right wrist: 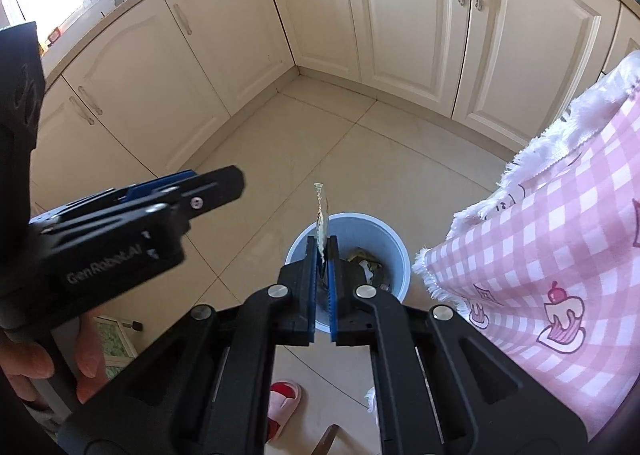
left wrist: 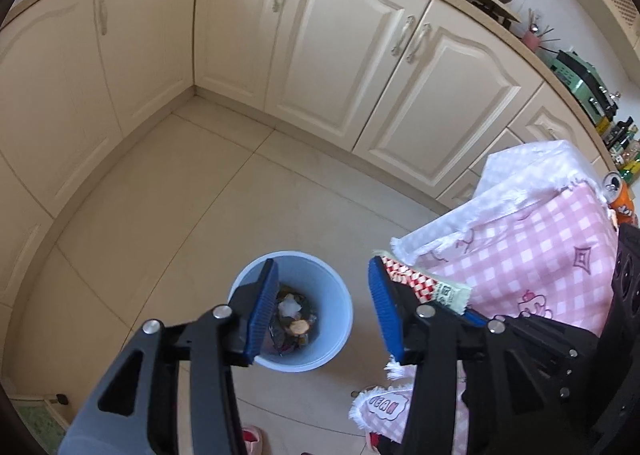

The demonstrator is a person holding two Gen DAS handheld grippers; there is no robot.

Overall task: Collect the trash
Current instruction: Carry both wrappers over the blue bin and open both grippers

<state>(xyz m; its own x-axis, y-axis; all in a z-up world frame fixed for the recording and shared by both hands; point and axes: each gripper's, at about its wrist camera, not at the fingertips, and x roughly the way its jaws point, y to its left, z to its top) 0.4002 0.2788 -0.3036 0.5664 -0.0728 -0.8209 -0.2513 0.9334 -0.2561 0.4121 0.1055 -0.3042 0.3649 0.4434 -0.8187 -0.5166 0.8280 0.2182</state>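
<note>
Left tongs (left wrist: 324, 307) gape empty; right tongs (right wrist: 322, 255) pinch wrapper (right wrist: 321, 223).

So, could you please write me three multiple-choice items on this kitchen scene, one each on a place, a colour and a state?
1. Where does the bin stand?
A. On the floor, beside the pink checked cloth
B. On the counter
C. Inside a cupboard

2. What colour is the bin?
A. Red
B. Green
C. Light blue

3. What state is the right tool in?
A. Open and empty
B. Shut on a thin wrapper
C. Out of view

Answers:
1 A: both views show the bin on the tiles, next to the hanging edge of the cloth.
2 C: its wall and rim are pale blue in both views.
3 B: in the right wrist view the blue pads press on the wrapper, which sticks up above them.
</note>
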